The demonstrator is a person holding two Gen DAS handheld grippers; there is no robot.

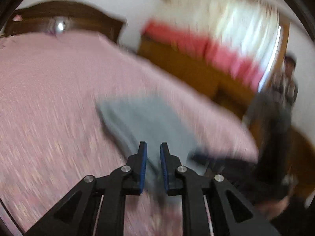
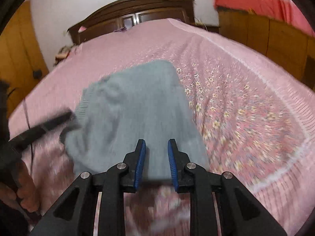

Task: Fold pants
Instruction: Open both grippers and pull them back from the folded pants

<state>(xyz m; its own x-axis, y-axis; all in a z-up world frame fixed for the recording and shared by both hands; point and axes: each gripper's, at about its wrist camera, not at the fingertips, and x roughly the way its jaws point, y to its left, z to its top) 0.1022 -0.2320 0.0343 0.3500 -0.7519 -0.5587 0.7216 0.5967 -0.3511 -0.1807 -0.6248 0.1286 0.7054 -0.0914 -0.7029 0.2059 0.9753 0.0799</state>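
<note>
The right hand-held gripper (image 2: 156, 144) hovers with its blue pads apart and nothing between them, over the near edge of the grey pants (image 2: 135, 116). The left hand-held gripper (image 1: 153, 147) is likewise open, with a narrower gap and no cloth in it; its view is heavily blurred, so its height above the fabric cannot be told. In the right view it shows as a dark bar just beside the left edge of the pants.

The pants lie on the pink bedspread (image 2: 246, 102) of the bed, gathered into a compact, rounded block with a ribbed waistband showing on the left side, near the middle of the near half of the bed.

By the look of the bundle, most folds are probably done and both tools are free of the cloth. The next move likely calls for either a last smoothing or one more grasp on a near corner, which needs the jaws lowered onto the edge before closing.
</note>
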